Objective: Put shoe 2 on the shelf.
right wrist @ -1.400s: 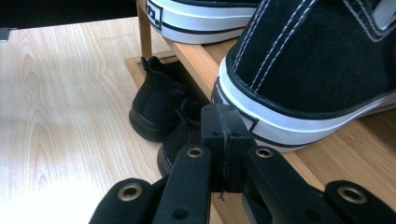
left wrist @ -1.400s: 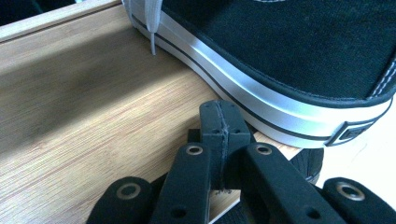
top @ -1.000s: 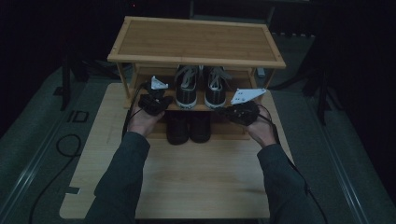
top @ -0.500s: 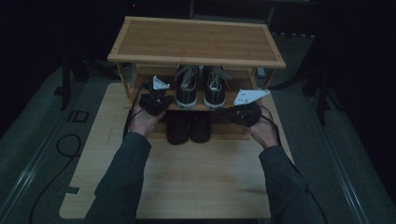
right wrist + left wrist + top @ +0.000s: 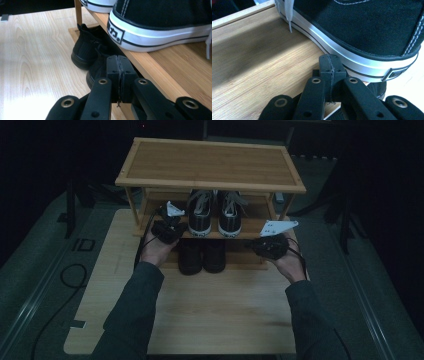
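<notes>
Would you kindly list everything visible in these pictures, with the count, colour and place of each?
shoe rack: one, light wood, standing at the table's far end
sneakers: two, black with white soles and laces, middle shelf
dark shoes: two, black, bottom level under the sneakers
table: one, pale wood
cable: one, black, on the floor at left
left claw: one, black, shut, beside a sneaker's sole
right claw: one, black, shut, at the shelf edge
</notes>
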`<state>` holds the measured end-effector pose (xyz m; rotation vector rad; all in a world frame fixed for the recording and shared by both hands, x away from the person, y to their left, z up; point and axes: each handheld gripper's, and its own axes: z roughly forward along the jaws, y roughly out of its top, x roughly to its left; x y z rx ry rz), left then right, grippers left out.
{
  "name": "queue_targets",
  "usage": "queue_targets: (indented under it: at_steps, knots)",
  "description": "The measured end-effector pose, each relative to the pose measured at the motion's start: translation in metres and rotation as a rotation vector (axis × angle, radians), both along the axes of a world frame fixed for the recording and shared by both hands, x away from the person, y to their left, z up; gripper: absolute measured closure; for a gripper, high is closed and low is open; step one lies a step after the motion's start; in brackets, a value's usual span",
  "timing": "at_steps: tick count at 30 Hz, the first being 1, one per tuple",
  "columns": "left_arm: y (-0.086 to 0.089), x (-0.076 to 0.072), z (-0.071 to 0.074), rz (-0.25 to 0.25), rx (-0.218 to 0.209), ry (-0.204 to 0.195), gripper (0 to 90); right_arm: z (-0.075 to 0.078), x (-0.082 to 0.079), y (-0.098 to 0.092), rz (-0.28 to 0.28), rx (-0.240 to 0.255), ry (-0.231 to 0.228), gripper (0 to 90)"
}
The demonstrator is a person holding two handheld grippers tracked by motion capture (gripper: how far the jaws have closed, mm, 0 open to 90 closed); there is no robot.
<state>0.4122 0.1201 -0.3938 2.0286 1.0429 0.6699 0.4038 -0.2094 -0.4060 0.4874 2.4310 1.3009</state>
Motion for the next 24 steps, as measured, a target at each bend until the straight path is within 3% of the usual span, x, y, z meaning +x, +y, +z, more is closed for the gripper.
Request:
queue_targets:
  at_steps: [17, 24]
  knots:
    - [-0.009, -0.002, 0.004, -0.014, 0.040, 0.006, 90.0, -0.007, 0.002, 0.002, -0.002, -0.009, 0.015, 88.8]
    - [-0.011, -0.002, 0.005, -0.024, 0.034, 0.007, 90.0, -0.010, 0.002, 0.002, -0.003, -0.009, 0.022, 88.8]
